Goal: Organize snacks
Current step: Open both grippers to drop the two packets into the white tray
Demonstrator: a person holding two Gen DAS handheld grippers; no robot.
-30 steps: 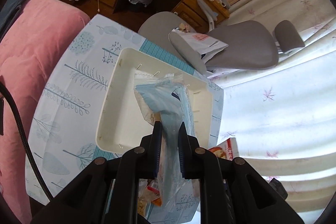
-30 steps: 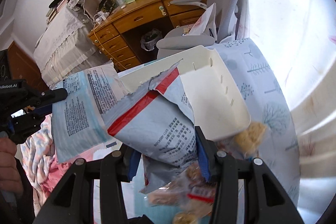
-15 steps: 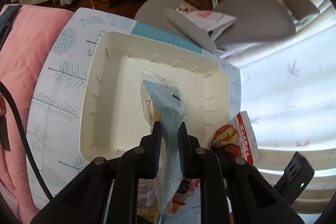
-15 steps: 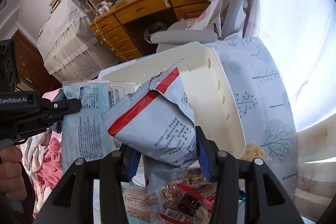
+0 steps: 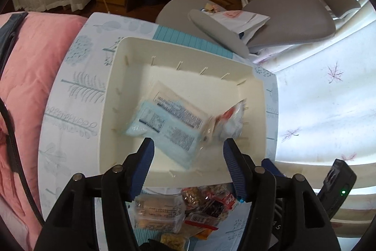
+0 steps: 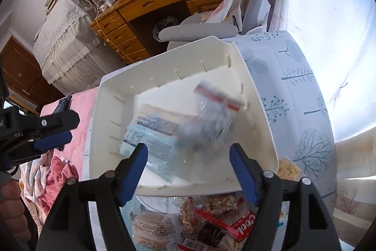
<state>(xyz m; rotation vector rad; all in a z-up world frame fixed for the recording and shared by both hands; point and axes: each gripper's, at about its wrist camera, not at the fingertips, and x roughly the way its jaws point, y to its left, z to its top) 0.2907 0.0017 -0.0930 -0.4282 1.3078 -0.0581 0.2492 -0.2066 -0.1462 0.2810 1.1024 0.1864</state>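
Left wrist: both claws (image 5: 188, 149) (image 6: 188, 157) just opened wide — packets (image 5: 169, 124) below in tray (image 5: 112, 86)

My left gripper (image 5: 188, 157) points steeply down, its two blue-padded fingers (image 5: 143, 164) spread well apart; its jaws have just been opening, and nothing is pressed between the pads. My right gripper (image 6: 188, 166) is tilted down as well, a little less steeply, its blue pads (image 6: 244, 173) also set wide with a clear gap between them; its jaws have just been opening too, and they grip nothing. From the right wrist camera, my left gripper (image 6: 54, 128) shows off to the left side, seen edge-on, with part of my hand (image 6: 11, 211) below it at the frame's lower left edge.
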